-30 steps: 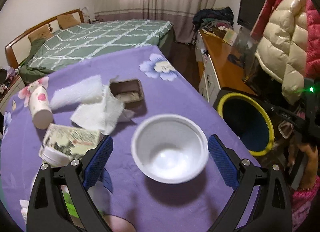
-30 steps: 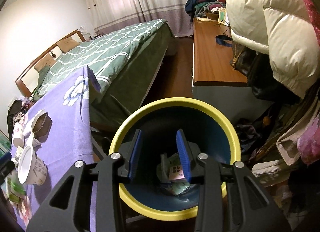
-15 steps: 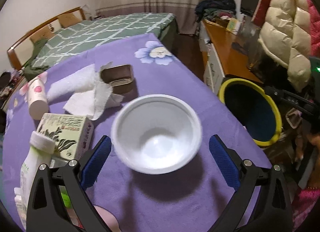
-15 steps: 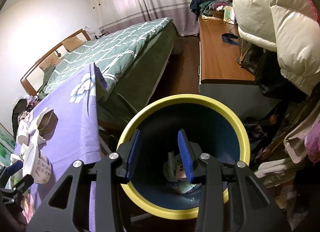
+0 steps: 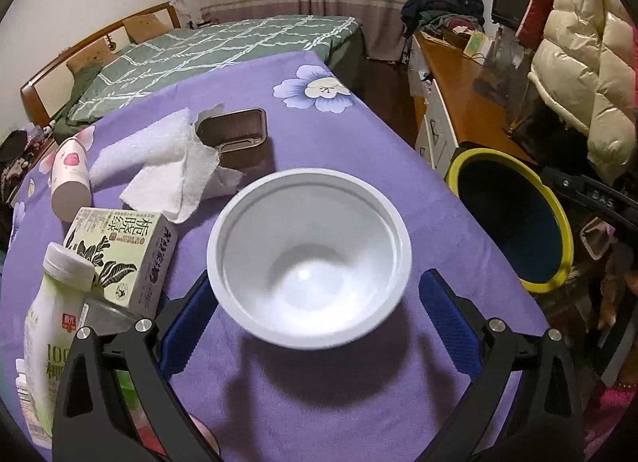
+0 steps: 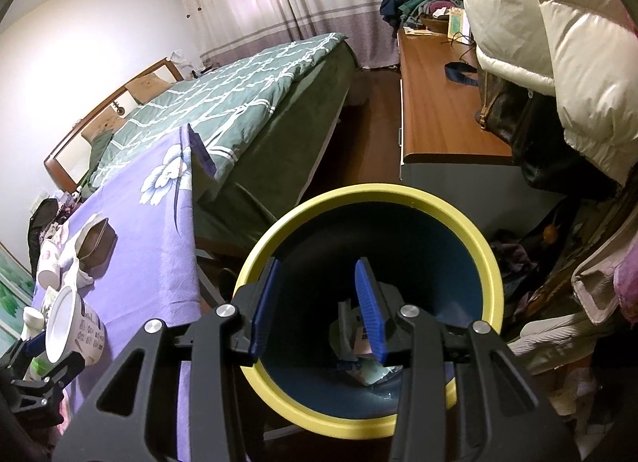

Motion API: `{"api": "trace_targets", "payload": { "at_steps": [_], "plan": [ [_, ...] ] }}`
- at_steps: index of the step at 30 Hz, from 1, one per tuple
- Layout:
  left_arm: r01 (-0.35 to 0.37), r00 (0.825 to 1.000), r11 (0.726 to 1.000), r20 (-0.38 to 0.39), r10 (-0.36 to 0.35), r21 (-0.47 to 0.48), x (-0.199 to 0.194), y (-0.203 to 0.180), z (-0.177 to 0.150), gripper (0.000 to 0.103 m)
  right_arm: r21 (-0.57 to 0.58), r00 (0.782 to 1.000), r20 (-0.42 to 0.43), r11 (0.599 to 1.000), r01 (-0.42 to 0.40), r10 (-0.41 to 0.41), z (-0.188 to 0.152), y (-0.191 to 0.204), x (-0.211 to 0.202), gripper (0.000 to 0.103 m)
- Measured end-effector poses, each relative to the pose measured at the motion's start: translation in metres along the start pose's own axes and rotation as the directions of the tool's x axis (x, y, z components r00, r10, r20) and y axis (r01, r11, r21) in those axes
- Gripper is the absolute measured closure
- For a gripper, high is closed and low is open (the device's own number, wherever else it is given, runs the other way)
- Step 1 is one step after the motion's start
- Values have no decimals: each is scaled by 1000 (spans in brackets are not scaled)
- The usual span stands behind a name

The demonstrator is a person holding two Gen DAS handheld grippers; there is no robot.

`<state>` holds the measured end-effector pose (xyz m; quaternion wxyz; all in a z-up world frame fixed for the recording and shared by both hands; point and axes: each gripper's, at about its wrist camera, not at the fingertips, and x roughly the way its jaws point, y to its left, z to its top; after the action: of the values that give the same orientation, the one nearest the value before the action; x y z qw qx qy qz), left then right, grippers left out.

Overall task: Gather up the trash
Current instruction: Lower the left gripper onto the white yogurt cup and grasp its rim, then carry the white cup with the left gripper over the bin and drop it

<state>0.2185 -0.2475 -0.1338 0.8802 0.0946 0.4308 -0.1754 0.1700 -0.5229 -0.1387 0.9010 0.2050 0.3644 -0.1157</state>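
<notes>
On the purple flowered tablecloth [image 5: 359,111] a white plastic bowl [image 5: 309,262] sits upright between the blue pads of the left gripper [image 5: 315,322], whose jaws have just been opening and stand wide, clear of the rim. Left of it lie a green tea carton [image 5: 123,254], a milk bottle [image 5: 52,334], crumpled tissue [image 5: 171,178] and a brown tray [image 5: 235,137]. Right gripper [image 6: 317,304] hangs half-open and empty over the yellow-rimmed bin [image 6: 492,274], litter at its bottom

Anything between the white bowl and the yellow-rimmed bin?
Nothing: in the left wrist view only bare purple tablecloth and the table edge lie between the white bowl and the bin.
</notes>
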Motion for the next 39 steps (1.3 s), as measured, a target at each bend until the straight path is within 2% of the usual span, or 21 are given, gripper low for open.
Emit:
{"api": "trace_targets", "payload": {
  "at_steps": [3,6,8,14,18,27,33,39],
  "plan": [
    [0,1000,1000,-5,0,-19,10,2,1,7,1,1000,-4,1000,-8,8,-1,0,0,65],
    [-3,1000,999,6,3,-38,14,3,4,19,-3,1000,-5,1000,-12,12,-1,-1,0,65],
    [7,1000,999,15,-6,-50,15,4,7,22,-4,1000,-6,1000,-15,15,-2,-1,0,65],
    [7,998,1000,64,-6,-20,3,-7,15,23,4,1000,-12,1000,-13,13,-2,-7,1,65],
    [26,997,1000,68,-26,7,0,-21,23,23,8,1000,-16,1000,-7,7,-5,-15,0,65],
    [97,993,990,64,-104,100,9,-87,47,23,29,1000,-8,999,31,-30,-12,-52,-20,65],
    [173,982,969,39,-182,174,21,-148,64,23,44,997,18,996,71,-72,-14,-78,-41,63],
    [225,973,949,-2,-230,221,39,-194,70,23,70,994,24,992,106,-108,-18,-98,-51,62]
  ]
}}
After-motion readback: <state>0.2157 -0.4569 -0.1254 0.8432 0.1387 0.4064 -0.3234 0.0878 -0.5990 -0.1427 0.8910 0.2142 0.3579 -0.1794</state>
